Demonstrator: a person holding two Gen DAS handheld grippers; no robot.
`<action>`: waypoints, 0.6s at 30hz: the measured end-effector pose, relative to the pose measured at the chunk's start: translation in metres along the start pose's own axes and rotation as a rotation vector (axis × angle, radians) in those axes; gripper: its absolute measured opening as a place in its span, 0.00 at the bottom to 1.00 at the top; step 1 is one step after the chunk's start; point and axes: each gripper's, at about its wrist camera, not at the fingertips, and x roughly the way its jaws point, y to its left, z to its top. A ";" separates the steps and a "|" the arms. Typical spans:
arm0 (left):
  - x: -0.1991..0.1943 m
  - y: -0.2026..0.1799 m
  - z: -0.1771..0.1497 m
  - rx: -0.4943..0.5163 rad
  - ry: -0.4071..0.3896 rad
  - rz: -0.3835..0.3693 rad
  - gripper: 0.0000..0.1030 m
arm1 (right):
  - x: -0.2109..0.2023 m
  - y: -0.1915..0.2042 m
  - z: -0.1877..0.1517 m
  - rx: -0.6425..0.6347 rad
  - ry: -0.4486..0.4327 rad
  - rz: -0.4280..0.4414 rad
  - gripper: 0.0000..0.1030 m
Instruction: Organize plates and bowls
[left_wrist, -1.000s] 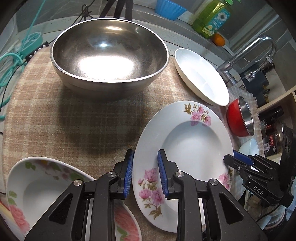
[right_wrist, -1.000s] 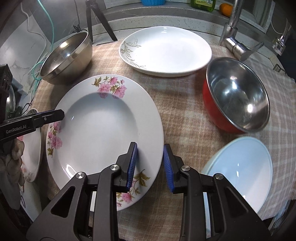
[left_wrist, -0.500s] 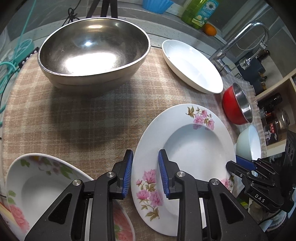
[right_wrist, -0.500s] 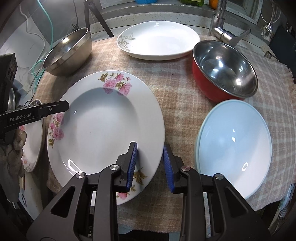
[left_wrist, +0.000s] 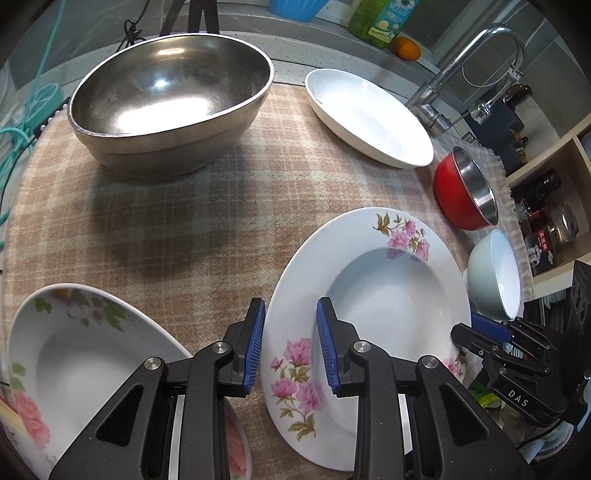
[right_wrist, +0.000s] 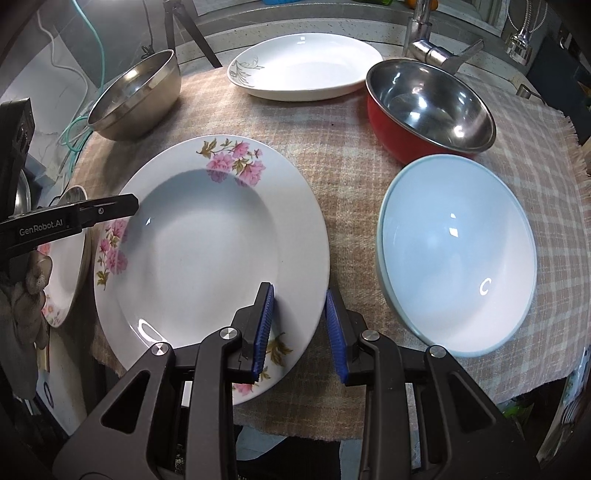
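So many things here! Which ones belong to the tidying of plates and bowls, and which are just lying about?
Part of the job:
- pink-flowered plate
- second flowered plate
- white plate
- large steel bowl
- red bowl
- pale blue bowl

Just lying about:
- checked cloth
- faucet
- green bottle
- orange fruit
- blue cup

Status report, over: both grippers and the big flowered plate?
Left gripper open, astride flowered plate rim. Right gripper open, astride opposite rim. Plate flat on cloth. Nothing in the way.
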 end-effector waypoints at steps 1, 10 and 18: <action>0.000 0.000 -0.001 0.000 -0.001 0.001 0.26 | 0.000 0.000 0.000 0.000 0.000 0.000 0.29; 0.000 -0.004 -0.006 -0.001 -0.003 0.007 0.26 | -0.001 0.000 -0.003 -0.007 0.001 -0.002 0.29; -0.002 -0.006 -0.009 0.002 -0.011 0.027 0.26 | -0.005 0.001 -0.004 -0.009 -0.017 -0.001 0.31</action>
